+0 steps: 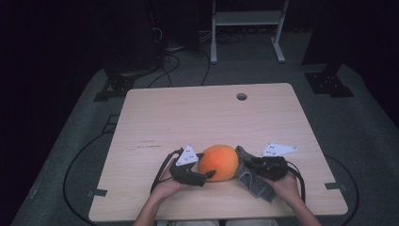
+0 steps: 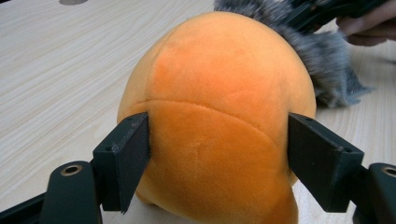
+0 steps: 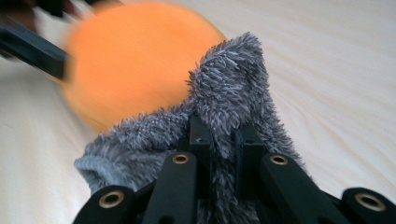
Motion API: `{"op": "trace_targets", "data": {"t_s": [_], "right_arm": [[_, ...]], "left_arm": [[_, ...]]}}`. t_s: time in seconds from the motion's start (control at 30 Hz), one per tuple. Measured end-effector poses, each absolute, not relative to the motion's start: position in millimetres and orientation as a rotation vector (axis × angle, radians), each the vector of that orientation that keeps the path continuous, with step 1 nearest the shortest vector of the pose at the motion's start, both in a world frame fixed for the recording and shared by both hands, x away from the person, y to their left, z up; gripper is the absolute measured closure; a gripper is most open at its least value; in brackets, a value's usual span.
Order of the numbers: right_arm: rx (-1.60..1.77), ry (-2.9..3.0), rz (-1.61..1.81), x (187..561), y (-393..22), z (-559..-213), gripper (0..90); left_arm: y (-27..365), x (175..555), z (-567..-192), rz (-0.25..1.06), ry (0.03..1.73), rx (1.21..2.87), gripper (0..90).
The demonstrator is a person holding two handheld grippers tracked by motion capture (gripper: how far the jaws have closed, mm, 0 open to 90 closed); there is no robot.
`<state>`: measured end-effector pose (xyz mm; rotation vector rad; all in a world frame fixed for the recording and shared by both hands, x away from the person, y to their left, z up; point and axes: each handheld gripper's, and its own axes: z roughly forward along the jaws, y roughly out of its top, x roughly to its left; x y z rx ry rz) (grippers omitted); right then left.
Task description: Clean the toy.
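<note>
— When you look down from the high view, what sits on the table (image 1: 155,113)?
— A round orange plush toy (image 1: 219,161), near the front edge. The left gripper (image 1: 207,175) is at its left side, and the right gripper (image 1: 248,163) is at its right, with a fuzzy grey cloth (image 1: 256,183) under it. The cloth touches the toy.
— And in the left gripper view?
— The orange plush toy (image 2: 219,116) is right between the two black jaws. One pad touches its left side and the other sits at its right side. They hardly dent it, so I cannot tell if they squeeze or just touch. The grey cloth (image 2: 322,65) is behind the toy.
— What about the right gripper view?
— The jaws are pinched tight on the grey cloth (image 3: 229,98). A fold of it sticks up between them. The toy (image 3: 135,60) is blurry, just behind the cloth.
</note>
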<state>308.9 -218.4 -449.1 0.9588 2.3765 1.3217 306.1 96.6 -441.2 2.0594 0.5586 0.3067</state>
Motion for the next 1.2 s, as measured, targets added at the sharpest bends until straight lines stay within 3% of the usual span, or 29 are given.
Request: {"op": "trace_targets", "data": {"t_s": [0.3, 0.47, 0.53, 0.57, 0.63, 0.77, 0.97, 1.1, 1.2], "right_arm": [[0.746, 2.353, 1.536, 293, -203, -420, 80.3], [0.797, 2.382, 1.523, 300, -205, -430, 80.3], [0.833, 2.383, 1.539, 302, -210, -433, 80.3], [0.844, 2.392, 1.526, 303, -212, -433, 80.3], [0.849, 2.387, 1.503, 304, -214, -432, 80.4], [0.748, 2.38, 1.613, 296, -214, -409, 80.4], [0.565, 2.466, 1.474, 281, -179, -401, 80.4], [0.567, 2.473, 1.462, 280, -174, -407, 80.4], [0.584, 2.457, 1.445, 281, -176, -407, 80.5]], "left_arm": [[81, 297, -435, 0.375, 0.465, 2.111, 24.0], [94, 308, -430, 0.243, 0.6, 2.021, 10.3], [95, 310, -434, 0.206, 0.593, 2.024, 12.6], [94, 310, -435, 0.195, 0.585, 2.022, 18.1], [91, 306, -437, 0.225, 0.569, 2.021, 25.6], [85, 298, -428, 0.292, 0.468, 2.024, 32.2], [70, 285, -426, 0.384, 0.327, 2.119, 32.5], [73, 294, -428, 0.324, 0.44, 2.073, 19.0], [73, 294, -431, 0.326, 0.444, 2.079, 24.6]]}}
